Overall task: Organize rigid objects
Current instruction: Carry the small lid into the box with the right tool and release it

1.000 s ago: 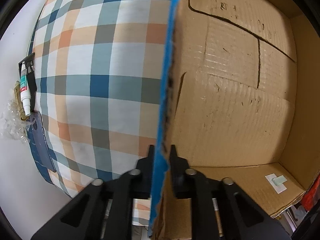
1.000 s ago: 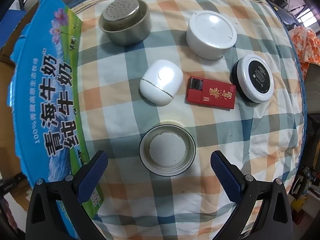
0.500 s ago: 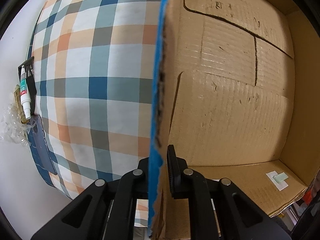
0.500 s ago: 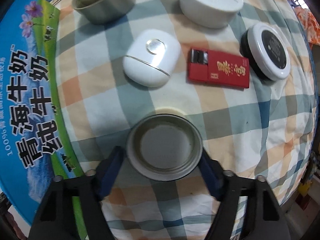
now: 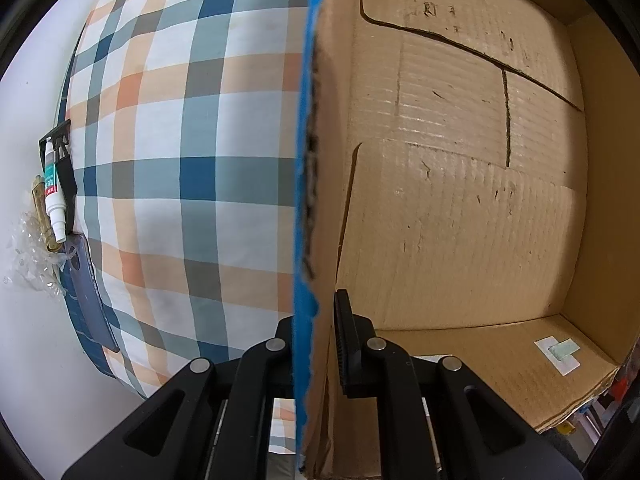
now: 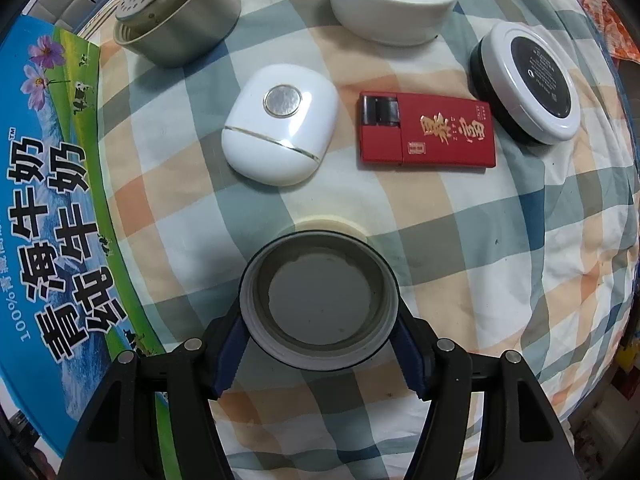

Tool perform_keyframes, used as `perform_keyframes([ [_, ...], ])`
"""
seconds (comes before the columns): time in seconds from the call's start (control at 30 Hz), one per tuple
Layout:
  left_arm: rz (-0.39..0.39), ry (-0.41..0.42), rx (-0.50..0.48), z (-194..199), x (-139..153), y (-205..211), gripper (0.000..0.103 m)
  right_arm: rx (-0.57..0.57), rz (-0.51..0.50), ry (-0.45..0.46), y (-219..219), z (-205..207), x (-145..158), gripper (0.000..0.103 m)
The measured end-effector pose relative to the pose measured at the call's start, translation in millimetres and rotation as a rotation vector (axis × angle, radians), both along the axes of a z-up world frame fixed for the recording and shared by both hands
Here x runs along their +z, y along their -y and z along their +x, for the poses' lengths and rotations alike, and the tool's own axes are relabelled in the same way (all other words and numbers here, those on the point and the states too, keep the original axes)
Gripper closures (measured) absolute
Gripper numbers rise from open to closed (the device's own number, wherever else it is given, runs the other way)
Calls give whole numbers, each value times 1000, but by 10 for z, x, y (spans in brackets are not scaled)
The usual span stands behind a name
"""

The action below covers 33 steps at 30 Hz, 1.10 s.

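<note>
Fingers of the right gripper (image 6: 320, 354), having just closed, grasp the open round container (image 6: 319, 300); the left gripper (image 5: 316, 340) is clenched on the carton wall (image 5: 306, 200). Step in hand: pickup. Next, probably, a lift and carry into the carton.

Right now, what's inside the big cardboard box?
The cardboard box looks empty: bare brown floor and walls, with a small taped label on a flap. The left gripper hides the near corner.

Plaid blue-orange cloth (image 6: 500, 240), red box (image 6: 432, 132), white case (image 6: 280, 120)
</note>
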<state>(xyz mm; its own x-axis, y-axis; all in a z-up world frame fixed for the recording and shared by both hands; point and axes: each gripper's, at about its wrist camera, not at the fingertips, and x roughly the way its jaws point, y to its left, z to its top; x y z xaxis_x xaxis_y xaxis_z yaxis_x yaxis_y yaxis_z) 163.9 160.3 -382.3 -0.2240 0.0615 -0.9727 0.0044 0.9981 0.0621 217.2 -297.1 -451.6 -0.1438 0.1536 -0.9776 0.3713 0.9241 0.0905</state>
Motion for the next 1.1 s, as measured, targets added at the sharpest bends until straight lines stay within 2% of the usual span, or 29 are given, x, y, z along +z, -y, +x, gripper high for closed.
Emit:
perform_keyframes([
  [0.23, -4, 0, -1, -11, -4, -25, 95, -17, 1, 16, -109, 237, -113, 26],
  [0.33, -2, 3, -5, -14, 15, -12, 95, -1, -29, 12, -79, 301, -80, 36],
  [0.5, -3, 8, -1, -33, 22, -22, 95, 27, -48, 38, -57, 337, 82, 36],
  [0.67, -7, 12, -5, -48, 55, -32, 96, 53, -41, 106, -66, 419, 514, 36],
  [0.83, -14, 14, -1, -54, 69, -65, 96, 93, 4, 225, -136, 528, 1217, 36],
  [1.0, -16, 16, -2, -42, 74, -80, 96, 176, 51, 346, -640, 544, 1794, 36],
  [1.1, -17, 18, -3, -40, 77, -88, 96, 229, 94, 391, -1079, 548, 1949, 36],
])
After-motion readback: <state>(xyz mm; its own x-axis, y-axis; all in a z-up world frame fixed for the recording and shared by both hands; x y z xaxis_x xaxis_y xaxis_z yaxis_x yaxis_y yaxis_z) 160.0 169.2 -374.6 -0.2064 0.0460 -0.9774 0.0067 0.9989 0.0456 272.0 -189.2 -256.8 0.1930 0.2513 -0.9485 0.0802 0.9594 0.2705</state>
